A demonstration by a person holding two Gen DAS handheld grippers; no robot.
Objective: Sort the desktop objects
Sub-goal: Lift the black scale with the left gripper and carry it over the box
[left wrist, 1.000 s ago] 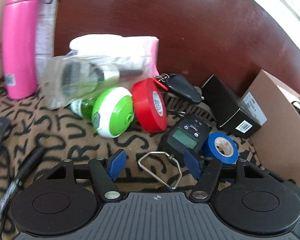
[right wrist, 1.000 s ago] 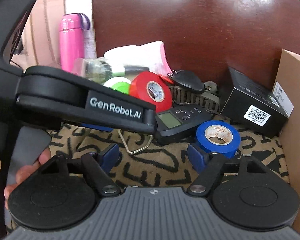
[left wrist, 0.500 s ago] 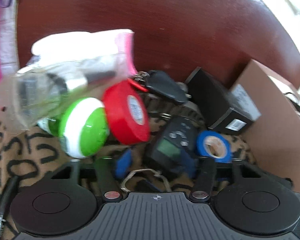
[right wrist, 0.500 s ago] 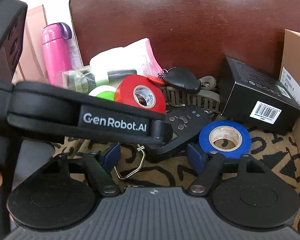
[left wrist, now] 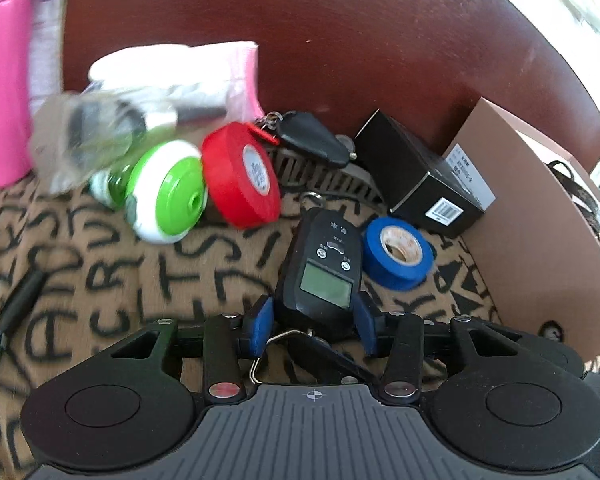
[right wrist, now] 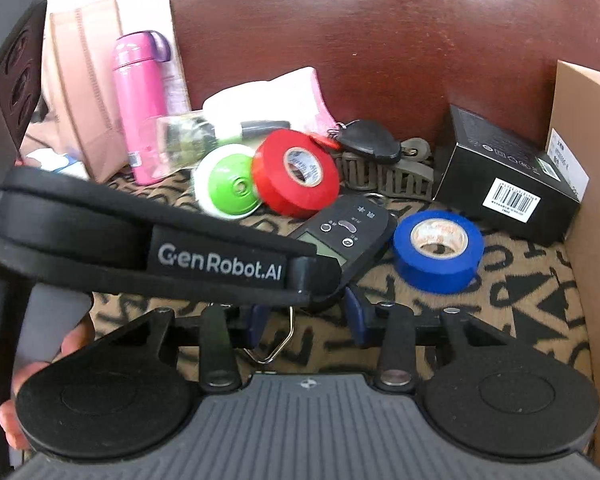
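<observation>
Closure of the left gripper [left wrist: 314,318] on the digital hanging scale [left wrist: 320,272]: a second ago its blue pads stood wide apart around the scale's wire hook, with the scale body ahead of them; now the pads [left wrist: 260,322] press both flanks of the body's near end, so the grasp looks made and lifting out for sorting is probably next. Scale: black, tapered casing with a grey display and small buttons, lying flat on the letter-patterned cloth, wire hook [left wrist: 278,350] trailing back under the gripper. Blue tape roll [left wrist: 396,252] sits just right of the scale, red tape roll [left wrist: 242,178] and green-and-white disc [left wrist: 166,192] ahead to the left, black box [left wrist: 420,180] ahead to the right. Right gripper [right wrist: 306,322] hovers behind the left one, pads narrowed to a small gap, gripping nothing visible
</observation>
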